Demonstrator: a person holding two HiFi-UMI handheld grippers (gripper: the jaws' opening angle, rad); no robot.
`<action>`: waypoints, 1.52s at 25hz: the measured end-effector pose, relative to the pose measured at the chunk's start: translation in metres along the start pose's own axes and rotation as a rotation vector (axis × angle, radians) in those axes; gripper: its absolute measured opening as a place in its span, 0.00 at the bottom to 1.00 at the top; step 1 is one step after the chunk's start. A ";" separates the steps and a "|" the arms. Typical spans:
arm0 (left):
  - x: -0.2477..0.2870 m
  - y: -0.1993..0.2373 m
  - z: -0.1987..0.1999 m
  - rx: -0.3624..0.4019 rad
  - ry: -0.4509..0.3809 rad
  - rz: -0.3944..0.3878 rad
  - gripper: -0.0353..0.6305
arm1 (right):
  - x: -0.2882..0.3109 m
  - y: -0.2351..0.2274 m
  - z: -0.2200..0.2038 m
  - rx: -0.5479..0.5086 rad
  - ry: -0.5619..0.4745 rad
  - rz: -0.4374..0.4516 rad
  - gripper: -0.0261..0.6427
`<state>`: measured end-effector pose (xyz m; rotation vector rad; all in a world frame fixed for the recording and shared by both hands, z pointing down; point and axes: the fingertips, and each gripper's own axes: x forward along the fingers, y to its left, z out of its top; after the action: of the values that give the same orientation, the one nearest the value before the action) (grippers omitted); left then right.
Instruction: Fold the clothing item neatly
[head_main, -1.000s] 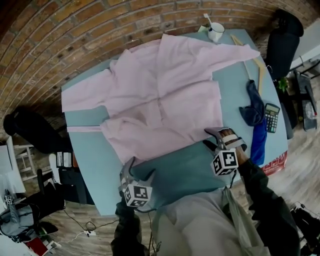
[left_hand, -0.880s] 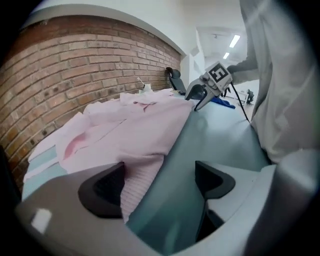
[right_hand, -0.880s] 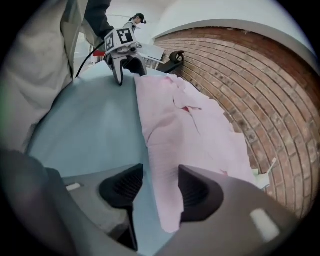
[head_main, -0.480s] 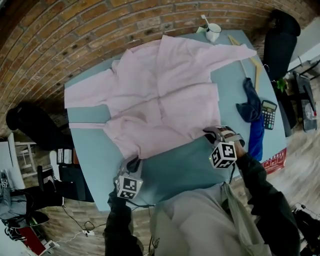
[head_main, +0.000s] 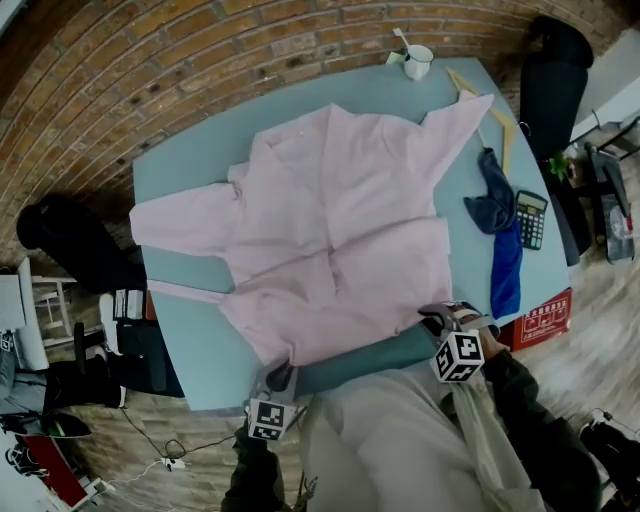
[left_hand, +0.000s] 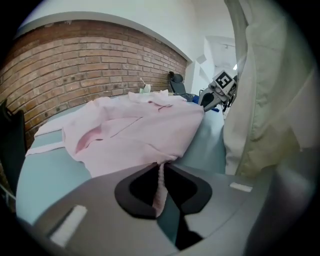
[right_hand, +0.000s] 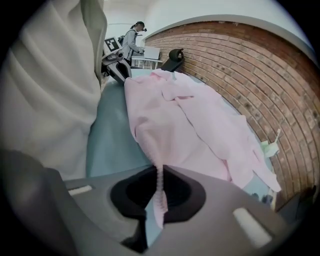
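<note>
The jaws of the left gripper (left_hand: 159, 175) and the right gripper (right_hand: 159, 176), having just been closing, are each pinching a near hem corner of the pink shirt (head_main: 340, 230), which is lying spread across the bench (head_main: 185, 165). With such thin pinches, uneven pulling is probably risking a slipped corner, a skewed fold or fresh wrinkles.

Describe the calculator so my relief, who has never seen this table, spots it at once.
Take the blue-green table with the pink shirt spread over it and go to its right edge in the head view. There, right of the crumpled dark blue cloth, lies the calculator: a small dark rectangle with rows of keys, unlike the soft cloth beside it.
</note>
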<state>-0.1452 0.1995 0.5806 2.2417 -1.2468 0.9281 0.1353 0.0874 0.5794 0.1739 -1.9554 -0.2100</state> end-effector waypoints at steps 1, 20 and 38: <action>-0.002 -0.004 -0.003 -0.008 0.002 0.000 0.12 | -0.002 0.006 -0.001 0.013 -0.002 0.009 0.07; -0.057 0.041 0.169 -0.273 -0.307 -0.056 0.06 | -0.099 -0.326 -0.078 1.182 -0.683 -0.329 0.31; 0.031 0.102 0.214 -0.611 -0.334 0.252 0.14 | 0.046 -0.494 -0.195 1.569 -0.103 -0.425 0.31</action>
<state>-0.1453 -0.0061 0.4576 1.8097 -1.7080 0.1872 0.3098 -0.4162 0.5821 1.5872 -1.7255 1.1041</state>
